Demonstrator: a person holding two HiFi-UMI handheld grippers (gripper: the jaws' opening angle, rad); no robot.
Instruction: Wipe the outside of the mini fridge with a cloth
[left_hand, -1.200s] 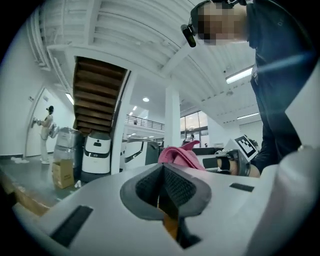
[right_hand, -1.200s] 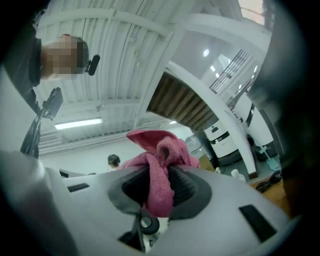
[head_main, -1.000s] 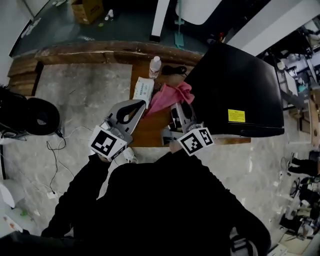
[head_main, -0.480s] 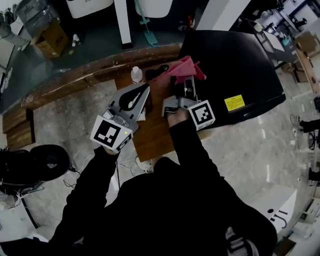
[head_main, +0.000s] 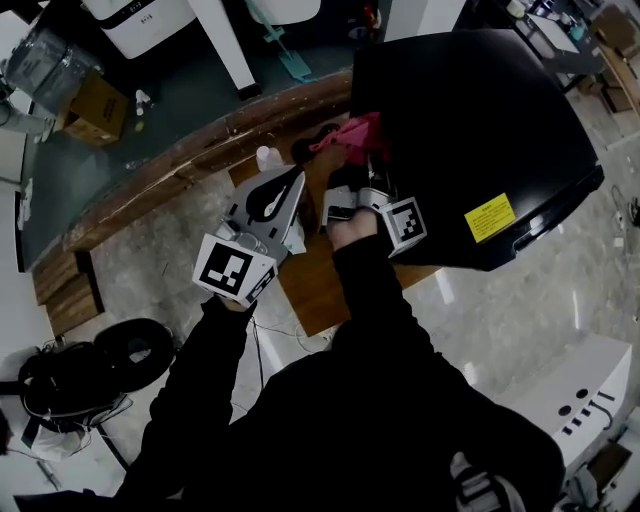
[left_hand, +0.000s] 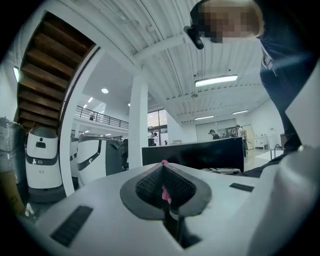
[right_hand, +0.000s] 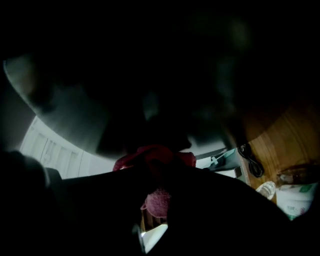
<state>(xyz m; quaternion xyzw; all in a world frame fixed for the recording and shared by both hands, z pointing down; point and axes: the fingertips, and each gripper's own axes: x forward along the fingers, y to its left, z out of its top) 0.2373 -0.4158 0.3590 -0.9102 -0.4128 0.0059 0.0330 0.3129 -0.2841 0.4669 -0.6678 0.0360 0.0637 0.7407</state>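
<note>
The black mini fridge stands on a low wooden table, with a yellow label on its side. My right gripper is shut on a pink cloth and holds it against the fridge's left side. In the right gripper view the cloth is pinched between the dark jaws, close to the dark fridge surface. My left gripper hangs left of the fridge, shut and empty. In the left gripper view its jaws point upward at the room and the fridge's black edge.
A clear bottle, a wipes pack and a black cable lie on the table beside the fridge. A long wooden beam runs behind. A cardboard box and white machines stand farther back. Dark bags lie on the floor at left.
My right gripper carried the pink cloth up from the table onto the fridge's left side. The left gripper stayed beside it; my head view shifted, and the fridge now looms closer.
</note>
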